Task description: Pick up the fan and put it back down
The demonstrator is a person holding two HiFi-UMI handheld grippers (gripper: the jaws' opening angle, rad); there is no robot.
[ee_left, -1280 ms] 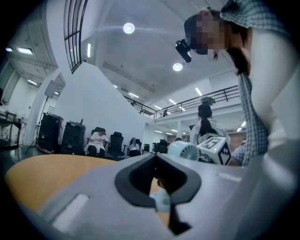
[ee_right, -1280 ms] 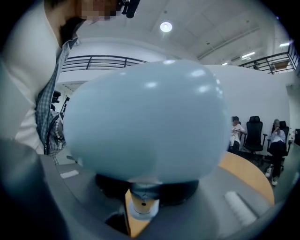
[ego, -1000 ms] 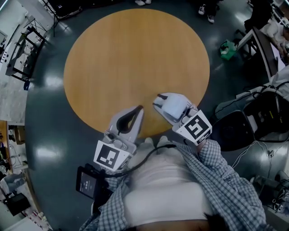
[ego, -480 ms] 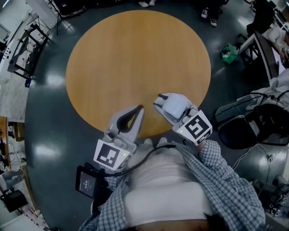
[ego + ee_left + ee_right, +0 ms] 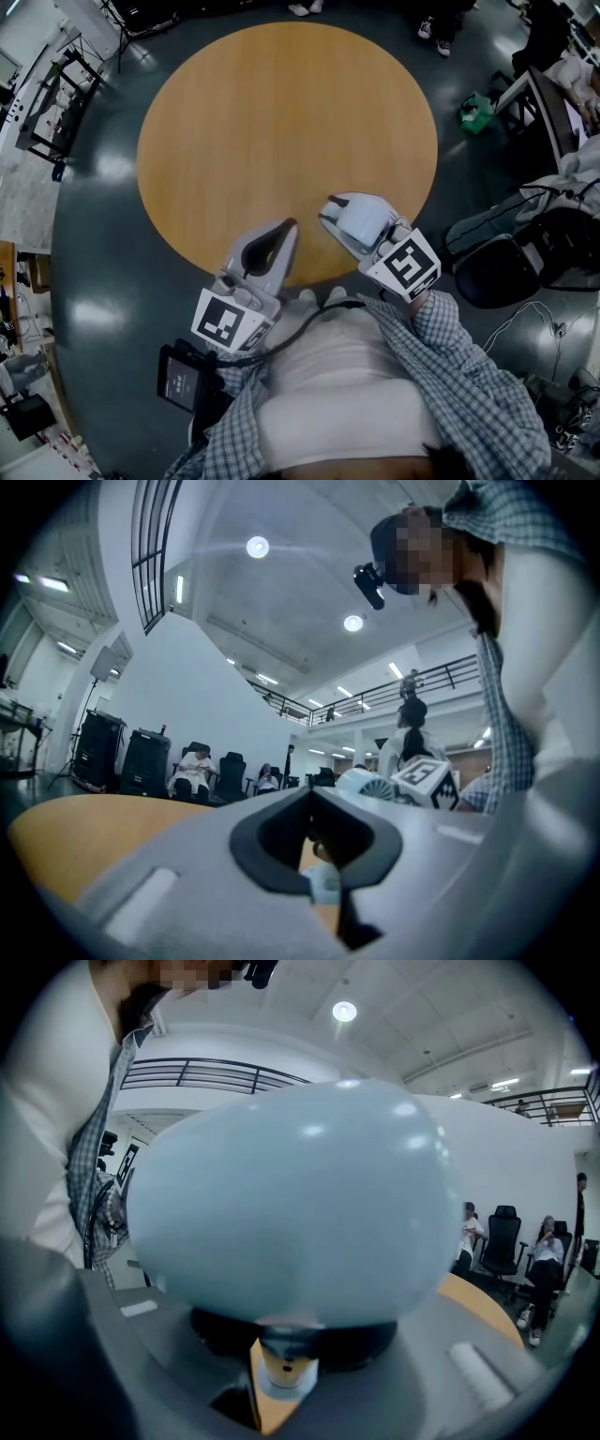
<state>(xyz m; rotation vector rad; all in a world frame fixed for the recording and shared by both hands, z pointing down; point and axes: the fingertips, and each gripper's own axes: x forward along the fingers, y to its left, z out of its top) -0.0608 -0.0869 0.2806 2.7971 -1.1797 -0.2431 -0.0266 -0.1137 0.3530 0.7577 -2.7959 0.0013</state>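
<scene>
The fan [image 5: 362, 221], small and pale blue-white, sits between the jaws of my right gripper [image 5: 343, 216] over the near edge of the round wooden table [image 5: 281, 122]. In the right gripper view its rounded body [image 5: 291, 1204] fills most of the picture, and a short stem with a white foot [image 5: 284, 1372] shows below, the jaws [image 5: 291, 1340] shut on it. I cannot tell whether the fan touches the tabletop. To its left, my left gripper [image 5: 290, 229] is shut and holds nothing. The left gripper view shows those tips [image 5: 314, 799] meeting, with the fan's grille [image 5: 377, 786] beyond.
A black chair [image 5: 497, 272] and bags stand to the right of the table, a green item [image 5: 473, 103] lies on the floor at upper right, and a black rack [image 5: 47, 103] stands at left. A dark device [image 5: 183, 380] hangs at the person's hip. Seated people [image 5: 192, 771] show far off.
</scene>
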